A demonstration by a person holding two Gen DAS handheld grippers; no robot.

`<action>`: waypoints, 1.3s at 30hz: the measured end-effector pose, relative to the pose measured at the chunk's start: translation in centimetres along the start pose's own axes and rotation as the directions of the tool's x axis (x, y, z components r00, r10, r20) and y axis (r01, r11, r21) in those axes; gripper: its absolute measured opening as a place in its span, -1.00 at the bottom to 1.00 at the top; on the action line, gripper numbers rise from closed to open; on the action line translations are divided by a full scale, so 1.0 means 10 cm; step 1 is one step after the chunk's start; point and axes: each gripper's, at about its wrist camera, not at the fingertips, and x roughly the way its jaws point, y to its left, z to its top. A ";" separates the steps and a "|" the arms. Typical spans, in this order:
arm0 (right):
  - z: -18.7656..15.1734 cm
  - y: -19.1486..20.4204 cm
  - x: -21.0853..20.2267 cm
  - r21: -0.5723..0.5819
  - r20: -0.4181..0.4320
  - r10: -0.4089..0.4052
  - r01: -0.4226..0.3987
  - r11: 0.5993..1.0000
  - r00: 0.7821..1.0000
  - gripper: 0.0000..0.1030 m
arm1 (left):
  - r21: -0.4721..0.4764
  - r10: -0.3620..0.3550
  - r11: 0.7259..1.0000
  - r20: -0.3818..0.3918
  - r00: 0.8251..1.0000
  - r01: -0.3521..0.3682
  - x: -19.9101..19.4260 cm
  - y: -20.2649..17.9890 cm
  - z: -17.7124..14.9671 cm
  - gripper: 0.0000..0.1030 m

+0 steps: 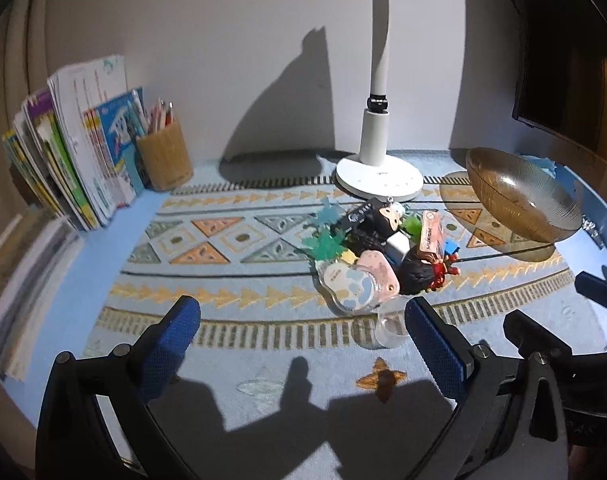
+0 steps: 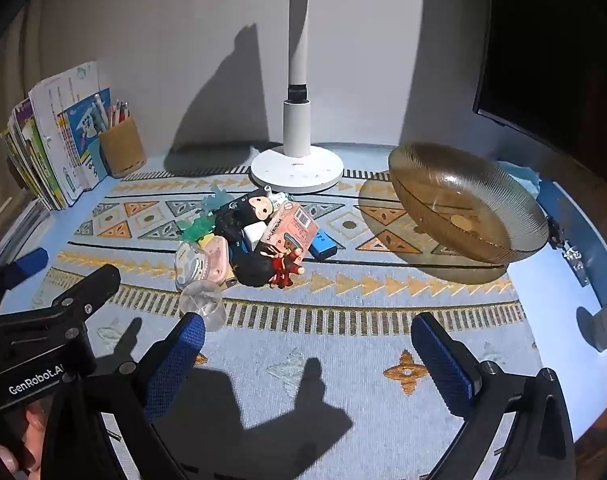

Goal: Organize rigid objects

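A pile of small toys (image 1: 375,248) (image 2: 255,240) lies mid-mat in front of the lamp. In it are a black-haired doll (image 2: 259,208), a pink carton (image 2: 291,230), a blue block (image 2: 323,245), a pink case (image 1: 377,276), green plastic leaves (image 1: 323,242), a small red figure (image 2: 285,268) and a clear cup (image 1: 391,322) (image 2: 203,304) at the near edge. An amber ribbed glass bowl (image 1: 519,200) (image 2: 463,204) stands tilted at the right. My left gripper (image 1: 301,308) (image 2: 63,272) is open over bare mat, its right pad beside the cup. My right gripper (image 2: 308,326) (image 1: 563,308) is open and holds nothing.
A white lamp base (image 1: 379,178) (image 2: 295,168) stands behind the pile. A wooden pen holder (image 1: 165,160) and upright books (image 1: 83,140) fill the back left. A dark screen (image 2: 543,60) hangs at the right. A patterned mat (image 2: 343,360) covers the table. A hand (image 2: 15,440) shows bottom left.
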 end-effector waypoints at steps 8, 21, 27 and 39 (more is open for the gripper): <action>0.02 -0.03 0.00 0.015 -0.003 0.008 -0.008 1.000 1.000 1.00 | -0.004 -0.008 1.000 -0.004 1.000 0.008 0.00 -0.01 0.03 0.98; 0.00 -0.01 0.00 0.010 -0.009 0.009 -0.009 1.000 1.000 1.00 | -0.015 -0.018 1.000 -0.019 1.000 0.018 0.04 -0.01 0.02 0.98; -0.01 -0.01 0.02 0.014 -0.012 0.012 -0.012 1.000 1.000 1.00 | -0.017 -0.020 1.000 -0.026 0.999 0.020 0.05 0.00 0.02 0.98; 0.00 0.00 0.04 0.027 -0.076 0.034 -0.032 0.999 0.997 1.00 | -0.023 -0.023 0.999 -0.032 0.999 0.022 0.05 0.01 0.01 0.98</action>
